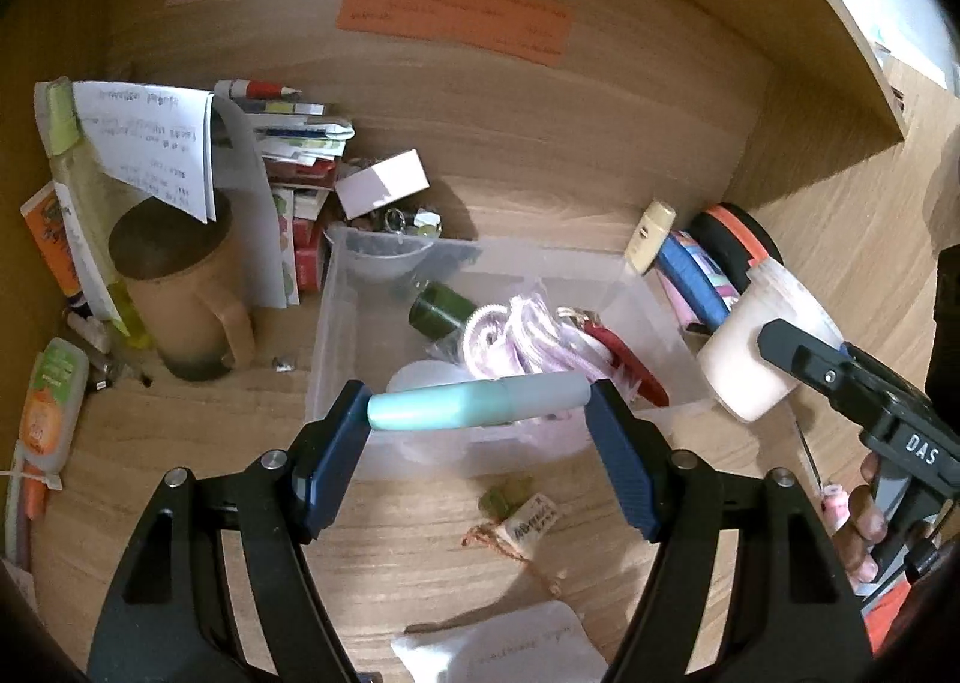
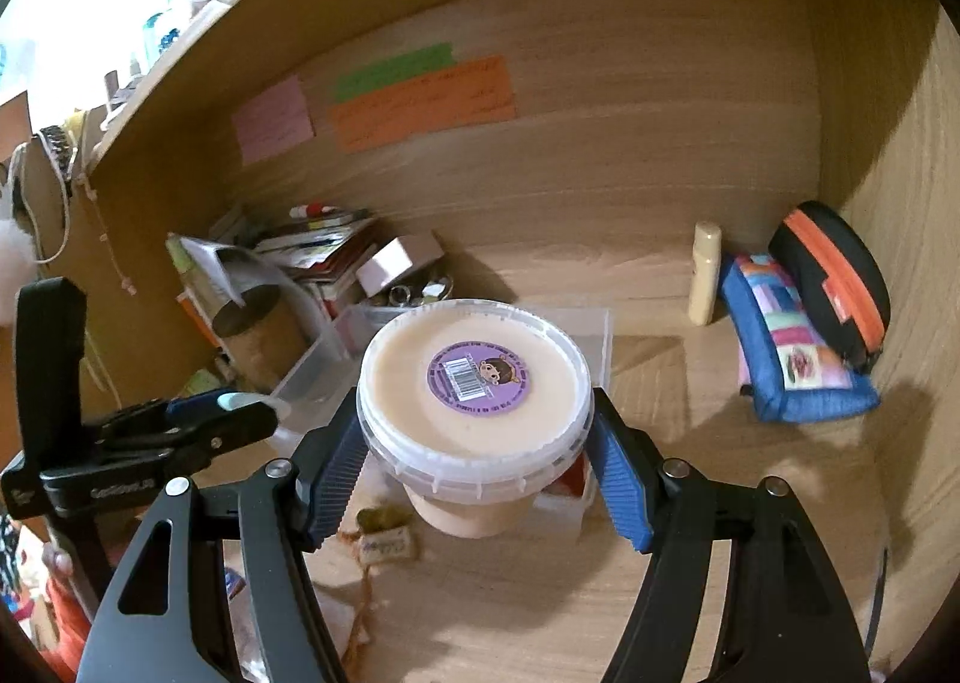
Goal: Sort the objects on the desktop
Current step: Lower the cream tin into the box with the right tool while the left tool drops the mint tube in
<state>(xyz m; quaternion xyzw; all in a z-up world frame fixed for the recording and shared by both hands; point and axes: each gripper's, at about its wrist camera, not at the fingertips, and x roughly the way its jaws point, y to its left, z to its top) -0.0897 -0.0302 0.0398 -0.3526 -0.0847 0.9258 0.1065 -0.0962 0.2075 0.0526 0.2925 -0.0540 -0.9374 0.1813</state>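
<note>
My left gripper (image 1: 480, 413) is shut on a mint-green tube (image 1: 474, 404) held crosswise by its two ends, above the near wall of a clear plastic bin (image 1: 336, 335). Inside the bin lie a dark green bottle (image 1: 438, 311), pink bagged items (image 1: 528, 335) and a red piece (image 1: 630, 359). My right gripper (image 2: 477, 437) is shut on a cream tub (image 2: 474, 383) with a clear lid and a purple sticker (image 2: 478, 377), lifted over the desk. The tub (image 1: 762, 347) and right gripper also show at the right in the left wrist view. The left gripper (image 2: 228, 413) appears at the left in the right wrist view.
A brown mug (image 1: 180, 287), papers and small boxes crowd the back left. A cream bottle (image 2: 705, 275), a blue patchwork pouch (image 2: 792, 347) and a black-and-orange case (image 2: 834, 281) stand at the back right. A tagged green trinket (image 1: 510, 503) and a white packet (image 1: 510, 647) lie on the near desk.
</note>
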